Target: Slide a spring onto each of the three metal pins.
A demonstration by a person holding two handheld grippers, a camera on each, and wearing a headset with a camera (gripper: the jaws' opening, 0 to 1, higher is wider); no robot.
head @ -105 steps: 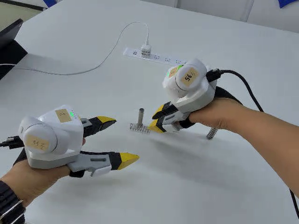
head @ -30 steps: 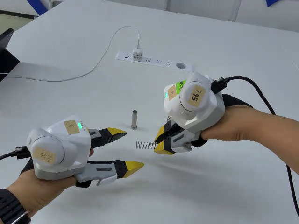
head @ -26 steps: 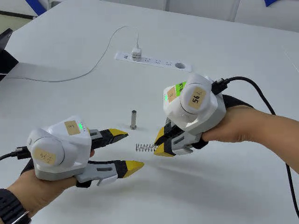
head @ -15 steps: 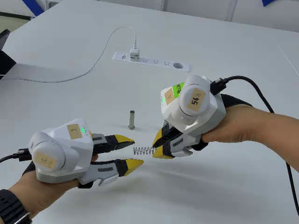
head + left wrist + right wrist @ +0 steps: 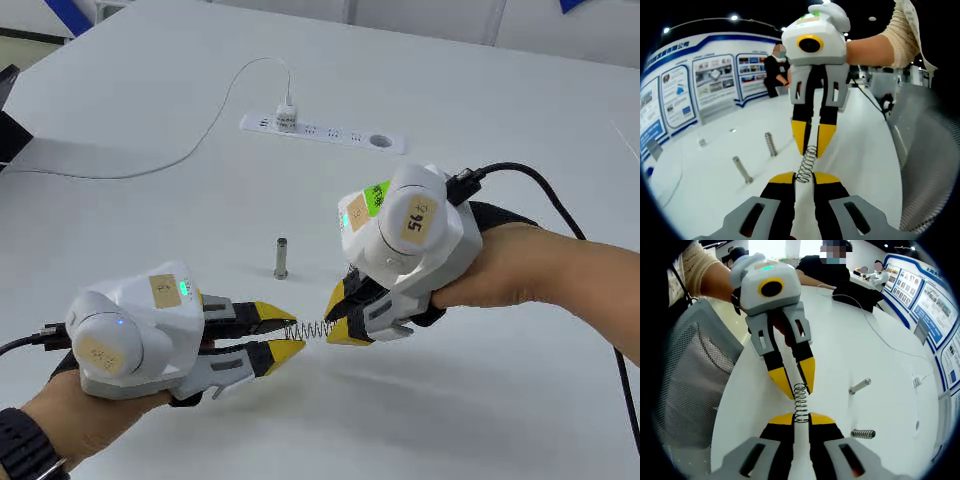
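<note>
Clamping the spring (image 5: 308,328) at both ends: right gripper (image 5: 336,320) on one, left gripper (image 5: 291,332) on the other, both pairs of fingers closed on it, coil spanning between them above the desk (image 5: 480,400). Handwritten tag (image 5: 420,218) on the right gripper, apparently "95"; left gripper's tags unreadable. Beyond, a bare pin (image 5: 281,257) upright on the white desk; power strip (image 5: 322,133) toward its far edge. Blue-trimmed wall posters (image 5: 715,80), lettering too small.

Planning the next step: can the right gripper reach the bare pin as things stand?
Probably not yet. The table between the right gripper and the bare pin is free, but the left gripper seems to grip the other end of the spring, so it should let go first.
</note>
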